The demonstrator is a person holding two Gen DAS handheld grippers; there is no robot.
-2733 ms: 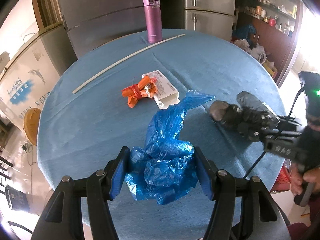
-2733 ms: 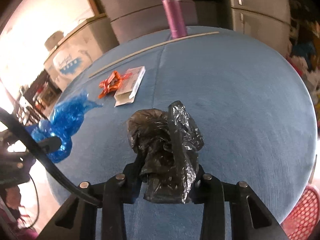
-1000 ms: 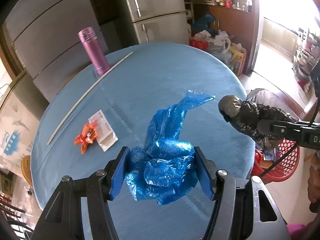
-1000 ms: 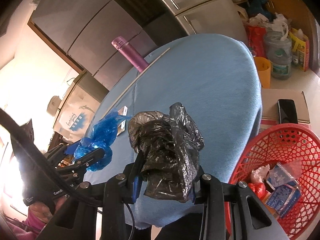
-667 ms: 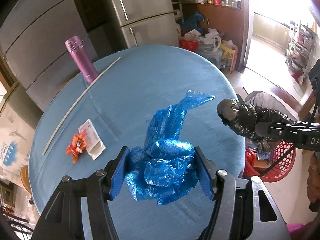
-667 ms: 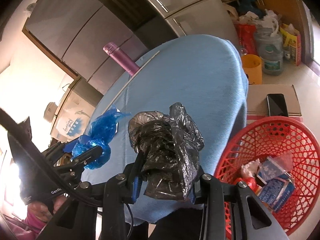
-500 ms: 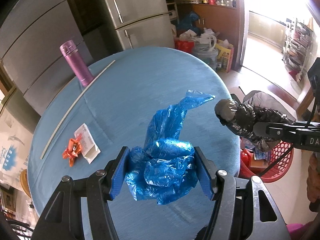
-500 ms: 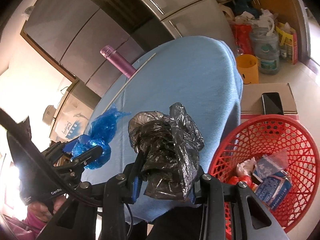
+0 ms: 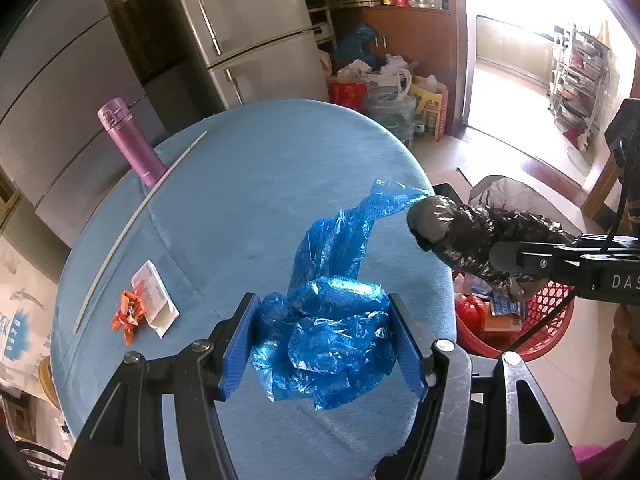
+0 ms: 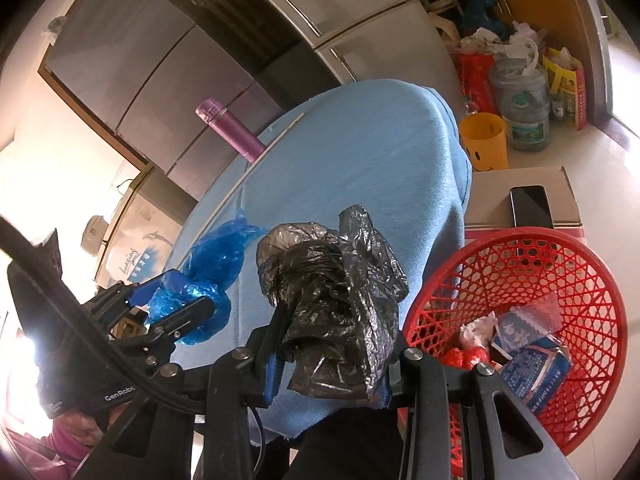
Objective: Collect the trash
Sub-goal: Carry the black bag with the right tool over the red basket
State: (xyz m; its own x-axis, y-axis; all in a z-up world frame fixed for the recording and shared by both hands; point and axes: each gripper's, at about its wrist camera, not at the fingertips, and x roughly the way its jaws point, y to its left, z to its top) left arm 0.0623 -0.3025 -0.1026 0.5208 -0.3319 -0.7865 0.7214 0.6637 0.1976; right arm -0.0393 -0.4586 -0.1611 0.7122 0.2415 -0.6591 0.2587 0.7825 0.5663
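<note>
- Two bags are up off the blue surface point(image 9: 248, 184), both headed for the red basket point(image 10: 576, 264) on the floor, right.
- Right hand-held gripper point(image 10: 326, 364) is clamped on the black bag point(image 10: 332, 300); next, carry it over the rim and let go.
- Left hand-held gripper point(image 9: 320, 344) is clenched around the blue bag point(image 9: 324, 332), near the surface's edge.

left gripper point(image 9: 324, 344) clamped, right gripper point(image 10: 328, 360) clamped

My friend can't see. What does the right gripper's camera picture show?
The right gripper squeezes a crumpled black bag, held in the air beside a red basket with trash inside. To the left, the left gripper holds a blue bag over a round blue table.
</note>
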